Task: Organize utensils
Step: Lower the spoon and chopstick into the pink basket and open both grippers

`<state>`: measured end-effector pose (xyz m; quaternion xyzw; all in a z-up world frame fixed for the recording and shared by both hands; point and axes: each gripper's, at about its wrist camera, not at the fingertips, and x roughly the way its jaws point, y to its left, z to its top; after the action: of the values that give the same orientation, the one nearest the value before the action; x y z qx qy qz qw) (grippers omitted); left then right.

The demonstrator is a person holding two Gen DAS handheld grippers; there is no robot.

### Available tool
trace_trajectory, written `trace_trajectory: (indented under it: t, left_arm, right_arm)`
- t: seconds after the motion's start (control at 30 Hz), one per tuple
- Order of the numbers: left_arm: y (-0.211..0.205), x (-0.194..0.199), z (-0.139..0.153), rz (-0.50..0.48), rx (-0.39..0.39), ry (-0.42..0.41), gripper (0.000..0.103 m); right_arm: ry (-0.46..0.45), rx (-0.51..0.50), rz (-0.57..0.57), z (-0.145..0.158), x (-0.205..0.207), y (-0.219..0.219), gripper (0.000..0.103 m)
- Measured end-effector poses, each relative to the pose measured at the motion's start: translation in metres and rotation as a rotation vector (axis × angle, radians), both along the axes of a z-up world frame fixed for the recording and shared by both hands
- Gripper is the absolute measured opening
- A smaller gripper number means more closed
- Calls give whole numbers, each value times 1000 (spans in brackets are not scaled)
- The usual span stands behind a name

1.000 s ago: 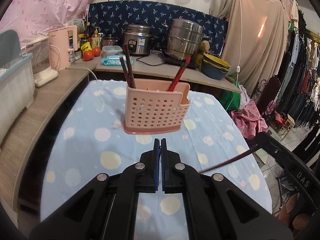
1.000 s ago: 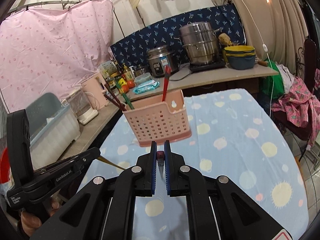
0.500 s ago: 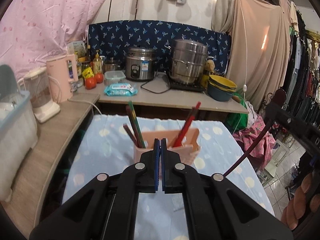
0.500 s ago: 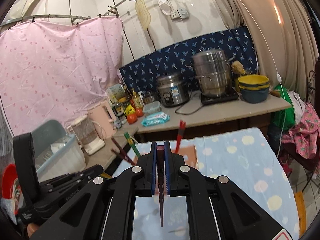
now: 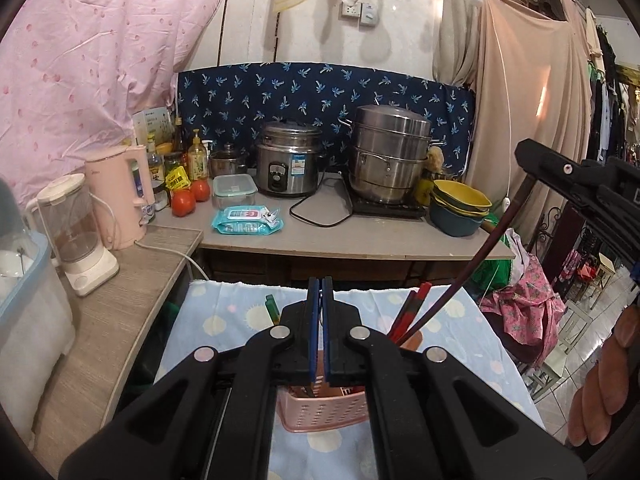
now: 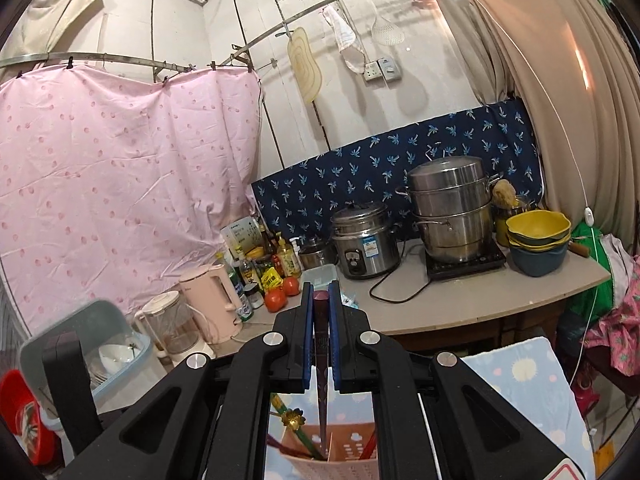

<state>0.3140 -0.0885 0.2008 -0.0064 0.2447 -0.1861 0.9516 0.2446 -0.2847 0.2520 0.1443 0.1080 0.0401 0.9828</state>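
Observation:
A pink perforated basket [image 5: 324,412] stands on the dotted blue tablecloth [image 5: 224,320], just below both grippers. It holds red chopsticks [image 5: 412,304] and a green chopstick [image 5: 271,306]. My left gripper [image 5: 319,292] is shut above the basket, with nothing visible between its pads. My right gripper [image 6: 320,292] is shut on a dark maroon chopstick [image 6: 321,360] that hangs point down into the basket [image 6: 344,460]. In the left wrist view the right gripper [image 5: 524,156] is at the upper right. Its chopstick [image 5: 480,256] slants down beside the red ones.
A counter behind the table carries a rice cooker [image 5: 289,168], a steel steamer [image 5: 390,152], stacked bowls [image 5: 460,208], a pink kettle [image 5: 120,196] and a blender [image 5: 76,232]. A dish bin [image 6: 100,348] sits at the left. A person's hand [image 5: 604,392] shows at the right edge.
Both grippers have risen and come forward over the basket, which has slid from ahead to underneath them. The right gripper's chopstick has swung from level to point down into the basket.

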Motion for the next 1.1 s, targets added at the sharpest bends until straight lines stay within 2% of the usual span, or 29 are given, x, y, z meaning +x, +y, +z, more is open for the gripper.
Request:
trace_trajectory:
  t: [0.23, 0.6, 0.87, 1.1]
  left_arm:
    - [-5, 20, -19, 5, 4, 39, 1]
    - [-5, 43, -49, 16, -2, 100, 1]
    - [4, 31, -48, 20, -27, 95, 1]
    - [5, 18, -53, 8, -22, 112, 1]
  right_arm:
    - [48, 9, -2, -24, 30, -1, 7]
    - [144, 25, -24, -68, 52, -11, 7]
    - [185, 24, -25, -90, 57, -14, 7]
    - [191, 28, -25, -92, 57, -15, 7]
